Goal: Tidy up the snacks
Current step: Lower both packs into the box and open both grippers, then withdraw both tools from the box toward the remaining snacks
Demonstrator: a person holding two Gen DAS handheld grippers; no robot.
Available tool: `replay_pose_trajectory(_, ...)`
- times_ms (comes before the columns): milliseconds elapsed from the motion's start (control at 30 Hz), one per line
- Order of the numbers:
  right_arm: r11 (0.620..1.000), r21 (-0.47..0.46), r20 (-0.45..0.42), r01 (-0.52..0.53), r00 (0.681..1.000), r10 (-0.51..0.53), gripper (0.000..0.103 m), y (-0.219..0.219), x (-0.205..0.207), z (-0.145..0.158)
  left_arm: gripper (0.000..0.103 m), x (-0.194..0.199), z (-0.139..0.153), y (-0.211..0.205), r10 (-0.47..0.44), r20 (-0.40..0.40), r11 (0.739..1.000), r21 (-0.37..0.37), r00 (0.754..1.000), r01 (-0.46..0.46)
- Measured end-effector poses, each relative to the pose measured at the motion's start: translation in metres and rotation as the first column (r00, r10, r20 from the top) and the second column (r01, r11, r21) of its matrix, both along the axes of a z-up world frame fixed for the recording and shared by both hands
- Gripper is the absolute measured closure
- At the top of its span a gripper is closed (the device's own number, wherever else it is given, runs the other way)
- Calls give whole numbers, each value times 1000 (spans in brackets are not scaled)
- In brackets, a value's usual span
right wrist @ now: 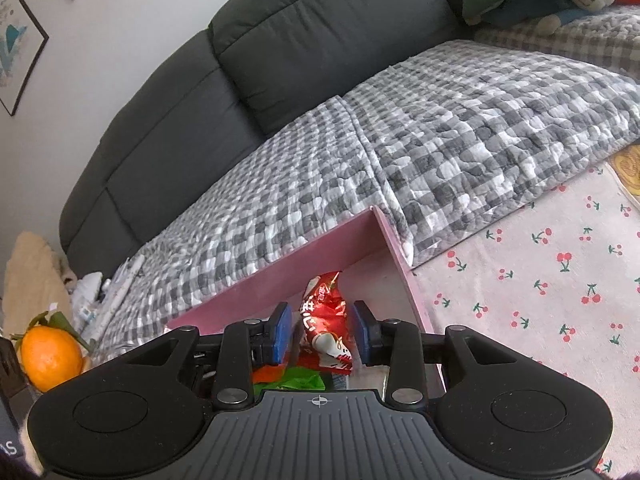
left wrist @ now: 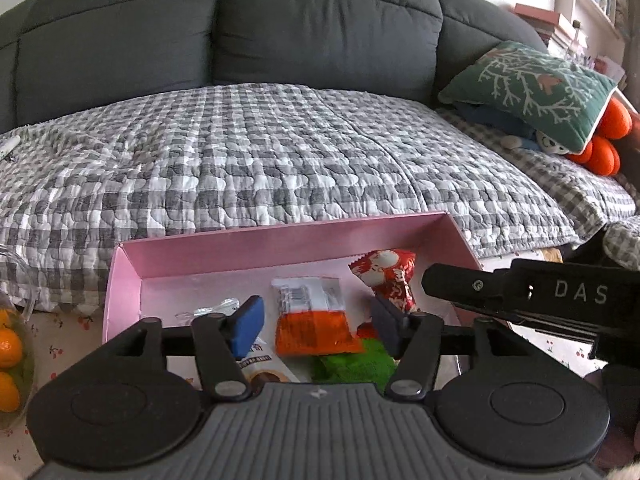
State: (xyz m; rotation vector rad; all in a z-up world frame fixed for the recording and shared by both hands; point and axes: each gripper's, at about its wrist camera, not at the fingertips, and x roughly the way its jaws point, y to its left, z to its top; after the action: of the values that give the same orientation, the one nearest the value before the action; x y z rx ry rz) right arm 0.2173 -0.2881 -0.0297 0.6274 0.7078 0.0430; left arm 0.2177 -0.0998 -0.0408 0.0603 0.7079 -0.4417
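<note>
Two claws hang over my pink box (left wrist: 132, 276). My left gripper (left wrist: 316, 322) gapes around the orange packet (left wrist: 316, 330); my right gripper (right wrist: 320, 330) brackets, untouching, the red wrapper (right wrist: 326, 312) at twelve o'clock. Closing carelessly could crush it.

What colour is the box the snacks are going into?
Pink, inside and out. The box shows best in the left wrist view, with its far wall and both side walls visible.
</note>
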Motion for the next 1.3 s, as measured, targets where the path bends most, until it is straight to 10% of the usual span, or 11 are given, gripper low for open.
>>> replay_pose_trajectory(700,991,-121,-65,-50,997,42,12,23,-41,56,5,-52,32,26,1,-15,999,49,1000,-1)
replay_pose_trajectory(1300,950,-279,-179,-139,980,91,5,54,-106,92,1,-114,45,55,40,-59,984,178,997,-29)
